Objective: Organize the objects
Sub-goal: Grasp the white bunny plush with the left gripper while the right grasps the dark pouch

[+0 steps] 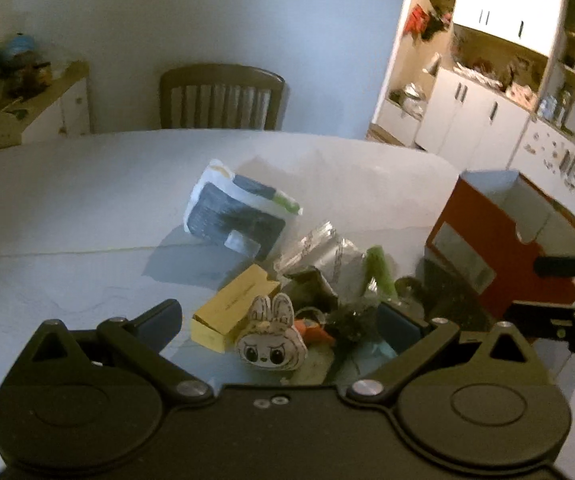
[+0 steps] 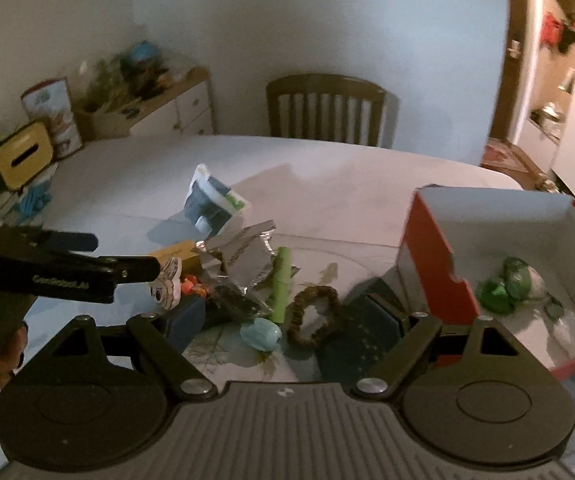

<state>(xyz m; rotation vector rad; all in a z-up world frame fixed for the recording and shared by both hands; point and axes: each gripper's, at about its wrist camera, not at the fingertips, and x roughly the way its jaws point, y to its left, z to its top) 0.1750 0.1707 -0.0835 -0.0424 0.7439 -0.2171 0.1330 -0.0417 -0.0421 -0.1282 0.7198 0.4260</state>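
Lying mid-bench (image 1: 87,184): clutter pile w/ bunny toy (image 1: 270,338), yellow box (image 1: 233,307), foil (image 2: 243,256), scrunchie (image 2: 314,315). Red box (image 2: 435,256) at right. Left gripper (image 1: 279,316), right gripper (image 2: 283,320): jaws open, empty.

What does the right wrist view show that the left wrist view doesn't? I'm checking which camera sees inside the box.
Only the right wrist view shows the red box's inside, with green items, plus the brown ring and pale blue oval. Only the left wrist view shows the kitchen cabinets. Both show the bunny figure, yellow box, foil wrapper and chair.
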